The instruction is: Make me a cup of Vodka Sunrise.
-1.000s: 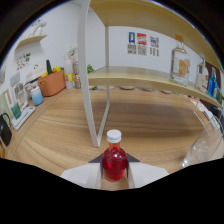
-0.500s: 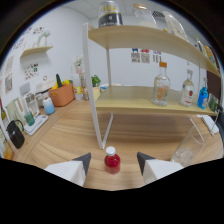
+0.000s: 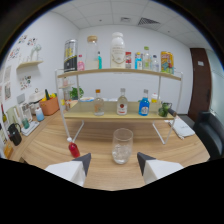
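On the wooden table (image 3: 165, 150) below the bottle shelf (image 3: 120, 116), red bottle (image 3: 74, 149) now released, gripper (image 3: 113, 161) wide open, empty, facing glass (image 3: 122, 145) for the next ingredient.

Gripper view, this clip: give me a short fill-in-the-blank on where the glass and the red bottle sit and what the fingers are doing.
1. The gripper has its fingers ____, holding nothing.
2. The clear glass stands just ahead of the fingers on the ____ table.
3. The small red bottle has a ____ cap.
4. Behind the glass stands a two-tier ____ of bottles.

Missing words: open; wooden; white; shelf
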`<state>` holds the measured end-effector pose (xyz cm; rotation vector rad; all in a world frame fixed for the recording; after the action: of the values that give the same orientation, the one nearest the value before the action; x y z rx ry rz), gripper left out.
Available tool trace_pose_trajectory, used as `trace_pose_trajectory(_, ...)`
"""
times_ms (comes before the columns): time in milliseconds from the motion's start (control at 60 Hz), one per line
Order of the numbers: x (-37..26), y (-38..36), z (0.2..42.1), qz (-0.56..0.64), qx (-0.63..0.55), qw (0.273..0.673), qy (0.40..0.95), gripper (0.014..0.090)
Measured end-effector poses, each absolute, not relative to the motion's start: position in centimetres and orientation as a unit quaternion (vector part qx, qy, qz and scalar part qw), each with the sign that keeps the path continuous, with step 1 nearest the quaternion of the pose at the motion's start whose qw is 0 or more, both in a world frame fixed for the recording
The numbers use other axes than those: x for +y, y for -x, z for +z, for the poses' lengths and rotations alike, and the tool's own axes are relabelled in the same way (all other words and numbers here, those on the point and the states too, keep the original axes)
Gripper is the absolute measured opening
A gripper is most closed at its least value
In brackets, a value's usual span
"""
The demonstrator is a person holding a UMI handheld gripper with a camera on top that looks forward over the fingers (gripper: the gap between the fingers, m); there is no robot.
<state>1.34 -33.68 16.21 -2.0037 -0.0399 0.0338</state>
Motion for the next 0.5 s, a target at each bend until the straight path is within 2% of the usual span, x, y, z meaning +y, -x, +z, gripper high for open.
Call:
trace_pose_trajectory(100,-33.3,-5.3,19.3,0.003,-0.001,0.554,0.832,0.0865)
trace_pose_trajectory(217,-30.8,-10.3,26.0,-0.006,0.015,0.599,0.801,0.0867)
trace_pose_trajectory(367,-25.6,-15.9,34.4,-0.009,0.024,0.65,0.759,0.0862)
trace_pose_trajectory(500,-20.5,-19.2,38.9,0.003,0.029,0.676,0.737,0.0856)
